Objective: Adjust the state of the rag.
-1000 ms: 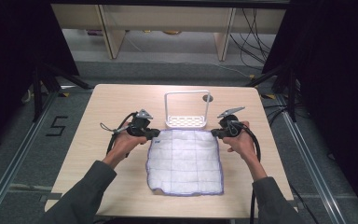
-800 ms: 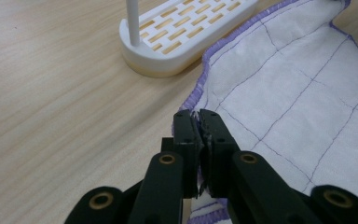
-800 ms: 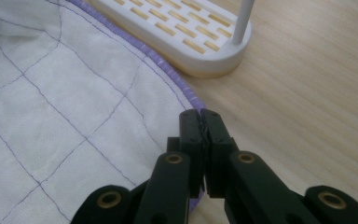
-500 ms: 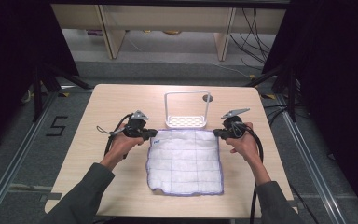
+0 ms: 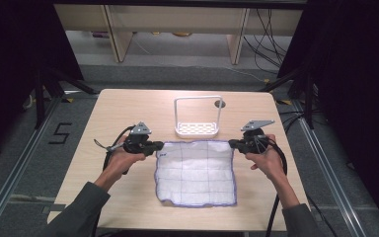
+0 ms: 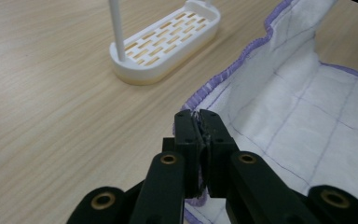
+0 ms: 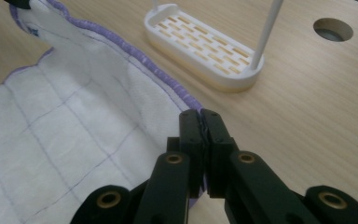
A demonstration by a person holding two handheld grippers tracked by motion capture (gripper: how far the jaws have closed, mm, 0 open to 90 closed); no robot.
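Note:
A white cloth [image 5: 196, 173] with a purple hem and a thin purple grid lies spread on the wooden table [image 5: 128, 106]. My left gripper [image 5: 160, 145] is shut on the cloth's far left corner, and my right gripper [image 5: 232, 143] is shut on its far right corner. In the left gripper view the cloth [image 6: 303, 116] rises in a fold past my shut gripper [image 6: 199, 116], with the hem pinched between the pads. The right gripper view has the cloth [image 7: 74, 126] stretching away to the left of my shut gripper [image 7: 200, 115], its hem clamped the same way.
A white slotted stand [image 5: 197, 128] with a tall wire hoop sits just beyond the cloth's far edge, also seen as the stand [image 6: 165, 44] and the stand [image 7: 205, 46] up close. A round cable hole [image 5: 220, 103] lies behind it. Bare wood flanks the cloth.
Both hands have shifted outward and a little toward the person, stretching the cloth's far edge between them. The far corners now lift slightly off the table.

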